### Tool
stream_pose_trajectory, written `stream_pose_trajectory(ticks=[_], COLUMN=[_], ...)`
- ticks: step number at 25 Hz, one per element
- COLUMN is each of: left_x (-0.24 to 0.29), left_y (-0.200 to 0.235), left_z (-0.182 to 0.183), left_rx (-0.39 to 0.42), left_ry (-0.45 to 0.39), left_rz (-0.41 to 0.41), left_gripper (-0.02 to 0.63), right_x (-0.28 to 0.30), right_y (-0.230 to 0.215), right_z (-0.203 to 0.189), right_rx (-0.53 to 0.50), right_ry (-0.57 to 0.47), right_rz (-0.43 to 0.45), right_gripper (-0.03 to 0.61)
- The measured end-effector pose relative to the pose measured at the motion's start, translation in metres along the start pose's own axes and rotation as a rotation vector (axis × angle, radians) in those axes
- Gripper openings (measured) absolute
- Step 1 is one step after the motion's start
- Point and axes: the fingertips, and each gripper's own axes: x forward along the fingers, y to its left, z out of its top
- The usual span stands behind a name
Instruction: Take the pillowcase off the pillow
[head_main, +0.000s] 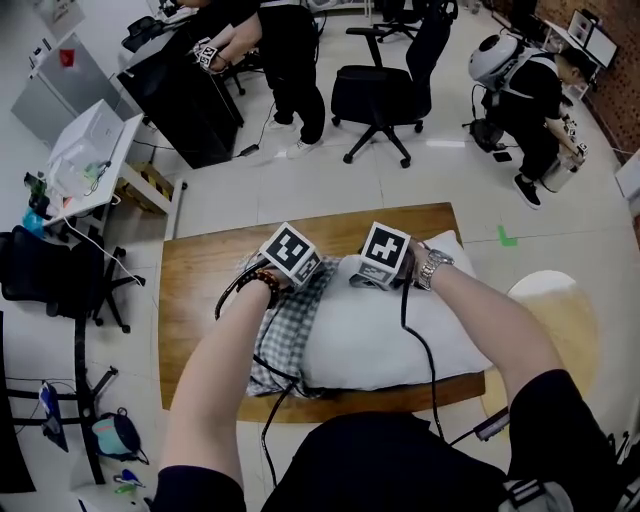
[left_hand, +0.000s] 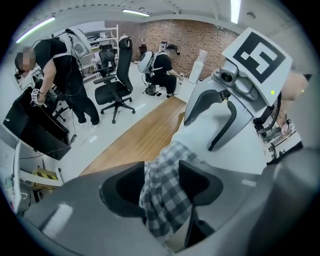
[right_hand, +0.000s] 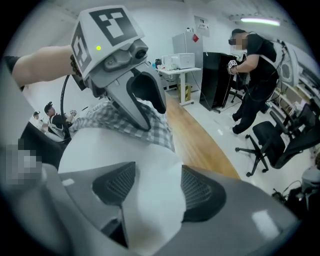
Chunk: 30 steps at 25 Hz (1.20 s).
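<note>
Reaching out from the near edge of the wooden tabletop (head_main: 200, 300), the person's left forearm (head_main: 215, 390) and right forearm (head_main: 490, 320) extend over a white pillow (head_main: 390, 335) that lies lengthwise across the tabletop. Black cables (head_main: 420, 345) trail back over the pillow toward the person's body. A bead bracelet (head_main: 265, 281) circles the left wrist and a metal watch (head_main: 435, 266) the right.

The checked grey-and-white pillowcase (head_main: 285, 330) is bunched over the pillow's left end, leaving the rest of the pillow bare.

The left tongs (left_hand: 162, 185) point steeply down at that bunched cloth. Their pads stand apart, with a fold of the checked pillowcase showing in the gap between them, and they are not clamped on it. Just beside them, the right tongs (right_hand: 152, 187) point down at the bare white pillow near the edge of the pillowcase. Their pads are also spread, with white pillow filling the gap and nothing pinched.

Beyond the far edge of the tabletop is pale floor. A black office chair (head_main: 385, 95) stands there. To its left, a standing person in dark clothes (head_main: 290, 60) leans over a black cabinet (head_main: 190, 105). Another person (head_main: 535, 100) crouches at the far right, and a white desk (head_main: 100, 150) stands at the far left.
</note>
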Motion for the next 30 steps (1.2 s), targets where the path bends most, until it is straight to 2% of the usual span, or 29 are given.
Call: stream_pose_trajectory(ticks=[4,6,9,11,16,19,25,27,30], left_x=[0.004,0.008,0.014,0.009,-0.016,-0.027,-0.043,-0.051,-0.063], left_y=[0.010,0.009,0.008,0.017,0.051,0.060,0.070,0.066,0.050], left_z=[-0.003,-0.005,-0.004,0.000,-0.001,-0.009,-0.008,-0.016,-0.038], left_rx=[-0.016,-0.015,0.015,0.022,-0.024,-0.086,-0.095,-0.139,-0.244], left_ry=[0.038,0.062,0.085,0.076,0.041,0.006,-0.022,0.014,0.112], left_rz=[-0.044,-0.066,-0.057,-0.025,0.096,0.116,0.183,0.173,0.123], left_gripper=[0.201,0.156,0.049,0.021,0.011,0.011,0.011,0.011,0.011], right_x=[0.009,0.013,0.013,0.008,-0.015,-0.029,-0.054,-0.063,-0.072], right_y=[-0.005,-0.003,-0.002,-0.006,-0.015,-0.014,-0.016,-0.019,-0.022], right_z=[0.004,0.003,-0.001,0.005,0.016,0.016,0.014,0.011,0.004], right_rx=[0.048,0.066,0.053,0.044,0.070,0.077,0.074,0.087,0.110], right_ry=[0.056,0.083,0.109,0.110,0.076,0.051,0.050,0.049,0.043], right_rz=[0.054,0.086,0.083,0.055,-0.008,-0.034,-0.091,-0.102,-0.111], right_gripper=[0.273,0.201,0.059,0.017,0.011,0.011,0.011,0.011,0.011])
